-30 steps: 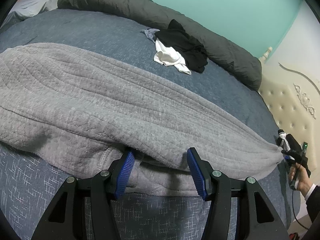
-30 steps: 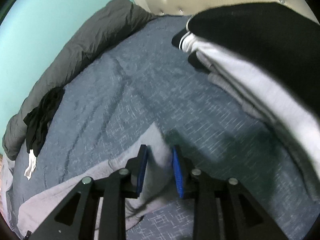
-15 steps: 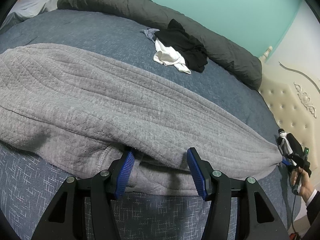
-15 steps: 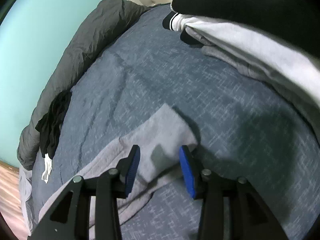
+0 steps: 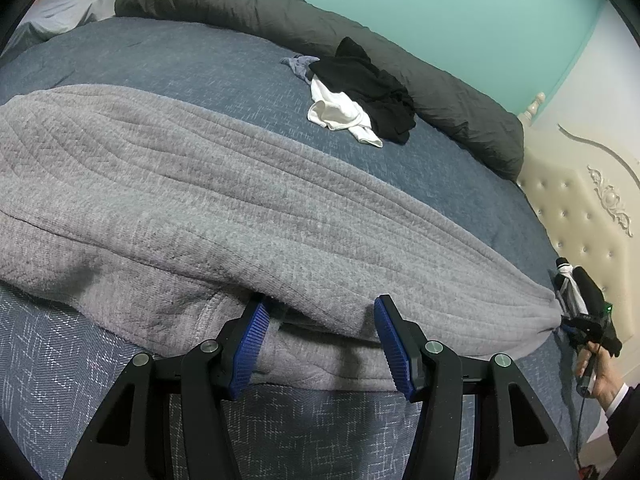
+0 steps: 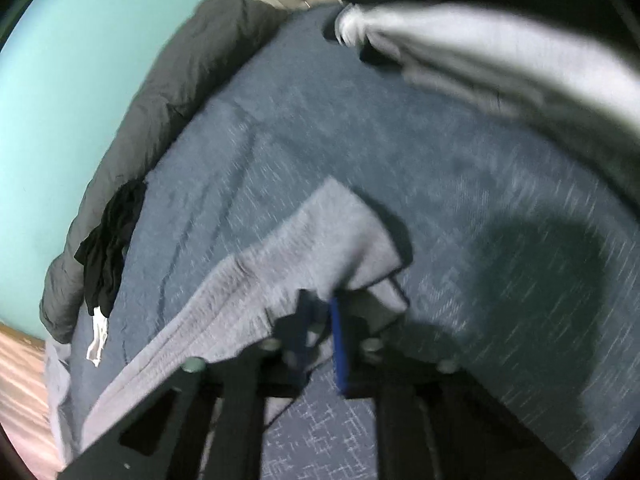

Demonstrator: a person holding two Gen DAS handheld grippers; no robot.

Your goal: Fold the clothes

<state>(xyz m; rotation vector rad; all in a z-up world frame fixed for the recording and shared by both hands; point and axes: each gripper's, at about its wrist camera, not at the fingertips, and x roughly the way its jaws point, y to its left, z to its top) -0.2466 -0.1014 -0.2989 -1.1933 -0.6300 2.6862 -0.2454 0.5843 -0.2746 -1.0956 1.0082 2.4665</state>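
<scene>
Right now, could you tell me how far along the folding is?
Done: a folded stack sits near the headboard. In hand: the grey garment lies spread out, right claw shut on its corner, left claw open at its edge. Left: the black-and-white heap.

The left wrist camera is sitting low over the near edge of the bed (image 5: 200, 64), looking forward and down along the left gripper (image 5: 318, 338), close above the grey garment (image 5: 192, 184). It is facing across the bed toward the teal wall (image 5: 440, 12) at 12 o'clock, with the headboard (image 5: 580, 208) at 3 o'clock. The right wrist camera is looking down along the right gripper (image 6: 320, 332) from the headboard end, very near the garment's corner, its picture blurring. Both views are sharing the grey garment (image 6: 256, 280), the black clothes (image 5: 368, 88) (image 6: 108, 244), and the dark duvet (image 5: 280, 20) (image 6: 160, 92) along the wall; the left view is also catching the right gripper (image 5: 580, 312) at 4 o'clock.
</scene>
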